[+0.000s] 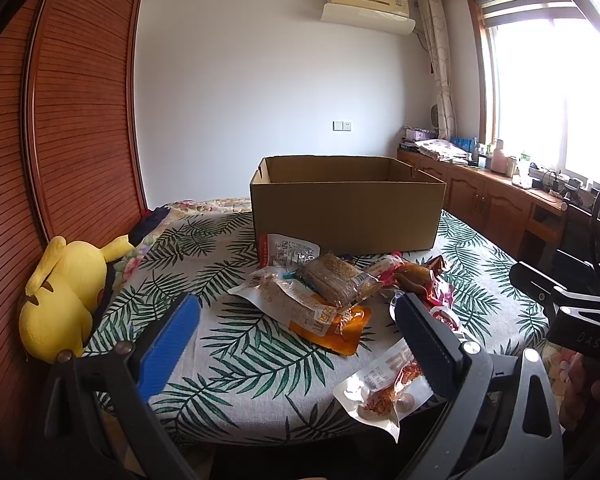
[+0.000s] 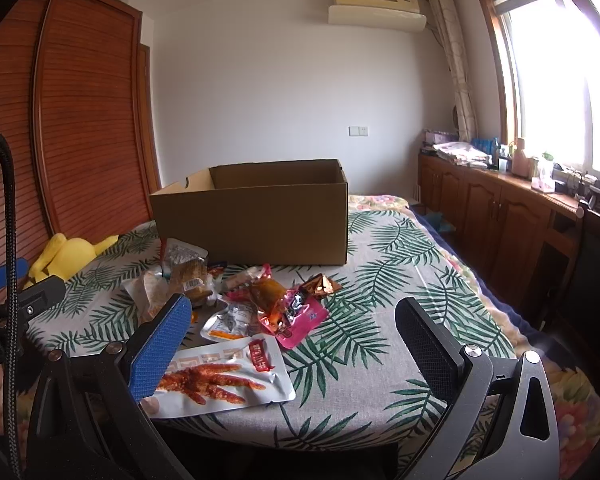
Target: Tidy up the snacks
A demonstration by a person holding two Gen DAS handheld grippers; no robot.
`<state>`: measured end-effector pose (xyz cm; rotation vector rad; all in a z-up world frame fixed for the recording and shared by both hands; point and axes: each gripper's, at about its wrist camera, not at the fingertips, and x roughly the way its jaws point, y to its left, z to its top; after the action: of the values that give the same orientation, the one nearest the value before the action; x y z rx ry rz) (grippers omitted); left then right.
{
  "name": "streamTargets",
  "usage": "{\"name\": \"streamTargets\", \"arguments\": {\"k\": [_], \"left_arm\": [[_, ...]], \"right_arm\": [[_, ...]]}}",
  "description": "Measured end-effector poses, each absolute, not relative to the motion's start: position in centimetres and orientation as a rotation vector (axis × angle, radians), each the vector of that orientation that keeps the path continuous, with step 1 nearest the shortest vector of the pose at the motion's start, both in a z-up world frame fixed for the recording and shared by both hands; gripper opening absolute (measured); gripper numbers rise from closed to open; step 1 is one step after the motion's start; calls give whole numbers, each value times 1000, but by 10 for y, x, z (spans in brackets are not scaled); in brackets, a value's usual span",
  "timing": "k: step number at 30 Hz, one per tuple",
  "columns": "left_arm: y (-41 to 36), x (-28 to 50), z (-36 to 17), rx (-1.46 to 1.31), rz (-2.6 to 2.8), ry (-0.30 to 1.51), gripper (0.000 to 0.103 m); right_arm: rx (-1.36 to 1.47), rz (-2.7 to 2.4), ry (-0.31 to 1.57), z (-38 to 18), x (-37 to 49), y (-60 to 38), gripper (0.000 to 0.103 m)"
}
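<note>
Right now both my left gripper point(image 1: 296, 336) and right gripper point(image 2: 292, 340) hang spread wide, empty. Snack packets point(image 1: 320, 292) lie heaped just ahead of my fingertips, the open cardboard box point(image 1: 346, 216) beyond them. I'd best pinch one packet's edge, not the heap.
</note>
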<state>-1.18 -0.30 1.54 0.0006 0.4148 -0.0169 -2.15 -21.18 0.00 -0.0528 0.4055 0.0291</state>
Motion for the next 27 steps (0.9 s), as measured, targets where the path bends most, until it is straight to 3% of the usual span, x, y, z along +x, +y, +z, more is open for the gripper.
{"name": "streamTargets", "arguments": {"k": [27], "left_arm": [[-11,-3,3,5,-59,464,99]], "right_arm": [[-67,40,426,-6,-24,-214,103]]}}
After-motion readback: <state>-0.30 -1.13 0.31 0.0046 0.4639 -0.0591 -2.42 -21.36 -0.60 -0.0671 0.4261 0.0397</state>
